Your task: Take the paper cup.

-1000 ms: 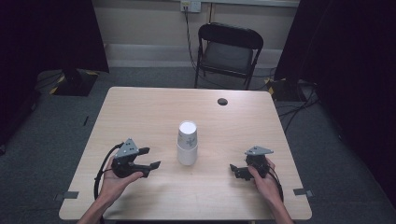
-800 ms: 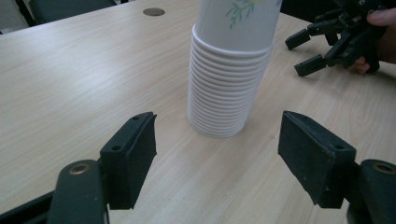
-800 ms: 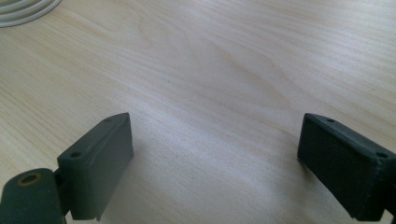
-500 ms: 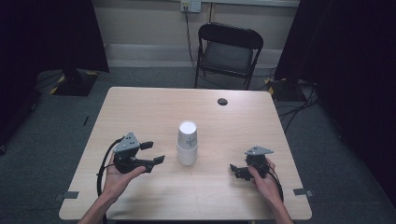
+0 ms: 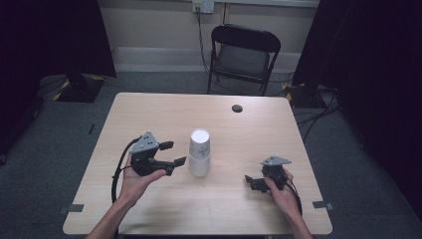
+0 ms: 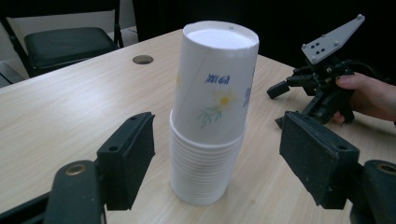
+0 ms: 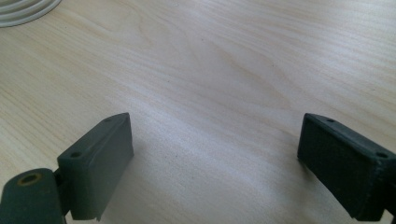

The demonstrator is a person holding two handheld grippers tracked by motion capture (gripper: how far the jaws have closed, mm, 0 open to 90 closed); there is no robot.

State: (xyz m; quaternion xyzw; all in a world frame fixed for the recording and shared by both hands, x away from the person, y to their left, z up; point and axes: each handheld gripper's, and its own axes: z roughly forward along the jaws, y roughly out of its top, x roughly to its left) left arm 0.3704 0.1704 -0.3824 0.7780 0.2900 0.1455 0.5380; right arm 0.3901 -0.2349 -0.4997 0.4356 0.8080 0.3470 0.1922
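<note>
**Carefully: thin paper cups, easily crushed**

The cup stack (image 5: 199, 152) stands mid-counter (image 5: 149, 114), just beside the left gripper (image 5: 175, 153), whose fingers (image 6: 128, 156) have just been opening and touch nothing. Light, slippery; take the top cup near its rim. The right gripper (image 5: 251, 181) gapes wide, empty.

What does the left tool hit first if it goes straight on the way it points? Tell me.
Most likely the stack of paper cups. In the left gripper view the stack stands upside down between the open jaws of the left tool, which have just been opening, with nothing in front of it. The exact gap is unclear.
</note>
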